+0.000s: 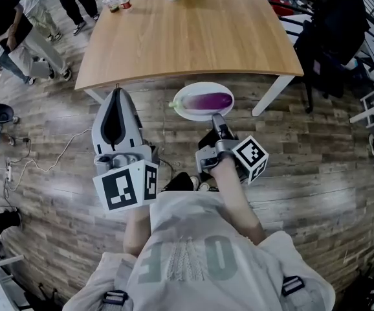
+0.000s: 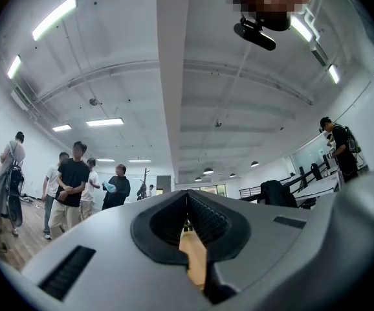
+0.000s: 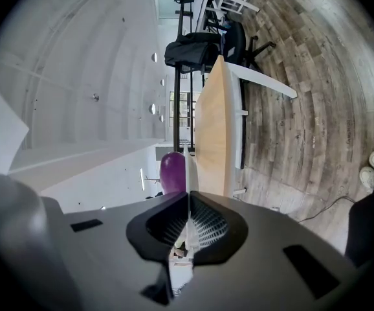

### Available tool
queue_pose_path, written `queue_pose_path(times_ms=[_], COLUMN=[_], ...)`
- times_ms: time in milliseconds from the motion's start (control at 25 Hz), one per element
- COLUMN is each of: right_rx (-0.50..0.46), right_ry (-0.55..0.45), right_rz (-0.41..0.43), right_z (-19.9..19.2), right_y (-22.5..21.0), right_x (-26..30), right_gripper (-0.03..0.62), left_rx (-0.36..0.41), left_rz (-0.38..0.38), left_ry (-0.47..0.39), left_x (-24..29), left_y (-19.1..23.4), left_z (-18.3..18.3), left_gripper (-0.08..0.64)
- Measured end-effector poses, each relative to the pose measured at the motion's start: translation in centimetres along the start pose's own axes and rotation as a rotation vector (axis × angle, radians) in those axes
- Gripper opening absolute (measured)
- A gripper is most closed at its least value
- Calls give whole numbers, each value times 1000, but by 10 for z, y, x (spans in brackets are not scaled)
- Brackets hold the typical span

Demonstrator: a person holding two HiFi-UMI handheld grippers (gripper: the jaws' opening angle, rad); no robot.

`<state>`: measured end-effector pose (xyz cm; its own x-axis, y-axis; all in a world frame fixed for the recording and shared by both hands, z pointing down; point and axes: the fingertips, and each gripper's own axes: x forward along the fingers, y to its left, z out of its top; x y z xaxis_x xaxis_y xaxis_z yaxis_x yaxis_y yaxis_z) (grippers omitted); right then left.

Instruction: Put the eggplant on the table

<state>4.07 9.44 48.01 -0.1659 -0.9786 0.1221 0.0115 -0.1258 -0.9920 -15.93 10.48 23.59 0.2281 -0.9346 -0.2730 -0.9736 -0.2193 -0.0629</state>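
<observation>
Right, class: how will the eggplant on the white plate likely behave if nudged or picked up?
Probably apt to roll: the eggplant is rounded and lies loose on the shallow white plate. Its glossy skin may slip in a claw. The right claw holds the plate only by its rim, so a tilt could slide it off.

My head camera sat high on the person and looked steeply down past the chest, with the table ahead at middle distance. The camera on the left gripper tilted upward and caught mostly ceiling and distant people, plus a sliver of tabletop. The camera on the right gripper rode rolled onto its side, very near the plate and eggplant, with the table beyond. All three views shared the table. The head and right gripper views also shared the eggplant.
</observation>
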Motion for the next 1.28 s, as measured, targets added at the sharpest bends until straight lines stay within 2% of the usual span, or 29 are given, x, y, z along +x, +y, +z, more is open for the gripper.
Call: queue_pose_path(times_ms=[320,520,680,840,1280], right_rx=[2,8,-21,-52,-34], right_ry=[7,13,24,56,100], right_rz=[-17,25,42,36,13], right_z=[23,25,23,19,13], right_y=[-14,-17,-26,-37,-40], right_x=[-9,-10,16,30,58], right_gripper=[26,25,25,26,26], left_rx=[-7,25,27,11,-2], left_rz=[9,-5,-2,14,70], left_ry=[56,30,22,50,57], left_x=[2,6,22,25,30], left_y=[-22,-31,-26,-26,-10], left_z=[-29,-35,-66,-97,-107], left_gripper=[9,9,9,9,9])
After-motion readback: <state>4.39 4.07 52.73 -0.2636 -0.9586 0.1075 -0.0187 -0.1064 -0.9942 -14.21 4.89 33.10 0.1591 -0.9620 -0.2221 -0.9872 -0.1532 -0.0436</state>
